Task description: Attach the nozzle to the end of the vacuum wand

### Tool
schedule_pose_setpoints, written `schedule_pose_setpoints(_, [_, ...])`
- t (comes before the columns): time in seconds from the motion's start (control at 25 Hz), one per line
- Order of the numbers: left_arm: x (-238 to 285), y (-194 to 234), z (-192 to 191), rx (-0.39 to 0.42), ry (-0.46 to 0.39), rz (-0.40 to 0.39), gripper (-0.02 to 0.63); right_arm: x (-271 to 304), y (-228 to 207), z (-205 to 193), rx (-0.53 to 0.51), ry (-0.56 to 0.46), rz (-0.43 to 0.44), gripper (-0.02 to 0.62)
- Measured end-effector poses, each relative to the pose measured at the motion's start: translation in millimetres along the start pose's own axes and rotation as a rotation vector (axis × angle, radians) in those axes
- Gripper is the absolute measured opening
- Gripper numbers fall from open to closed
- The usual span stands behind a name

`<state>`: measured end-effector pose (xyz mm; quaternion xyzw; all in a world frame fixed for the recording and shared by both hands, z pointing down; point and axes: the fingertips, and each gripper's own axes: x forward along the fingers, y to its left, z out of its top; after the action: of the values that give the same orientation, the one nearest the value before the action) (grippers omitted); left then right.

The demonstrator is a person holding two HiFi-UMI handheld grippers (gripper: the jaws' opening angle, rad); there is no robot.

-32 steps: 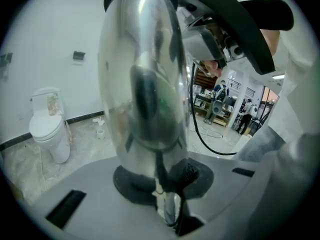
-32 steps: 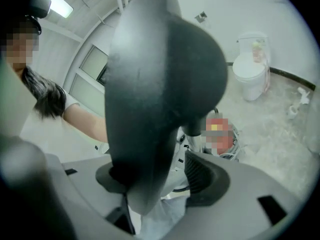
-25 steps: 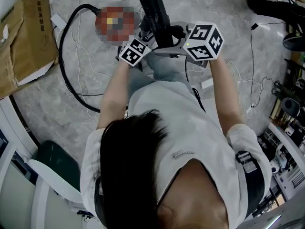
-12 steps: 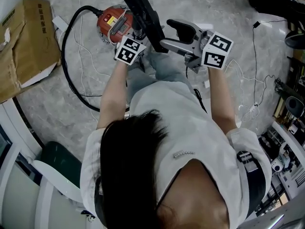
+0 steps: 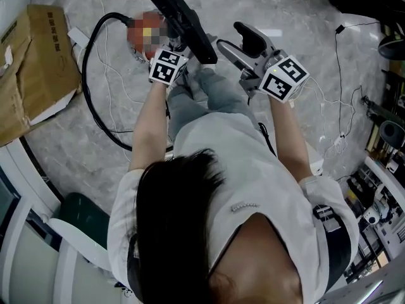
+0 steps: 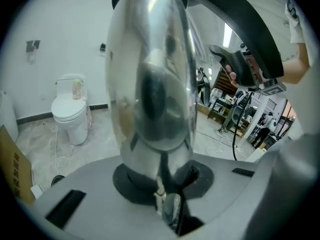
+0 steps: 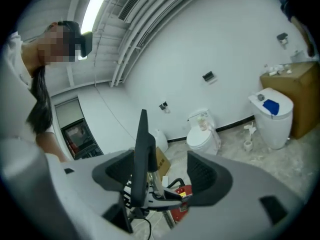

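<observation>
My left gripper [image 5: 182, 45] [image 6: 162, 179] is shut on the shiny metal vacuum wand [image 6: 150, 84], which fills the left gripper view. A long black nozzle [image 5: 179, 19] [image 7: 141, 154] sits at the wand's upper end, slanting up and to the left in the head view and standing edge-on in the right gripper view. My right gripper [image 5: 240, 45] [image 7: 162, 171] hangs just right of the nozzle, apart from it, open with nothing between its pads. Whether the nozzle is fully seated on the wand is hidden.
The red vacuum body [image 5: 140, 38] [image 7: 182, 204] lies on the marble floor beyond the hands, with a black hose [image 5: 88, 75] looping left. A cardboard box [image 5: 31, 62] is at far left. A toilet [image 6: 70, 111] [image 7: 202, 134] stands by the white wall; thin cables trail at right.
My right gripper has swung away from the nozzle to the right and turned. The left gripper has carried the wand and nozzle a little to the left in the head view.
</observation>
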<state>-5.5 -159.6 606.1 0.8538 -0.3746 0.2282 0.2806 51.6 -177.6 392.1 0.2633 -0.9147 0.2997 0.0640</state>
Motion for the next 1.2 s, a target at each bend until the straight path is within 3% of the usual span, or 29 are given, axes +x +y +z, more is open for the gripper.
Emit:
schedule_pose_setpoints(0.24, [7,13,-1,-0.027,0.015,0.017,0.058,8,-20,-13,0.030,0.003,-0.106,0.345])
schedule_pose_setpoints(0.44, [12,26,-2,-0.019,0.026,0.009,0.058,15,-17,-19,0.067,-0.003,-0.078,0.345])
schedule_pose_setpoints(1.2, [55,83,-8,-0.079,0.065,0.016,0.058,6,-53,-48,0.035,0.108,-0.172,0.345])
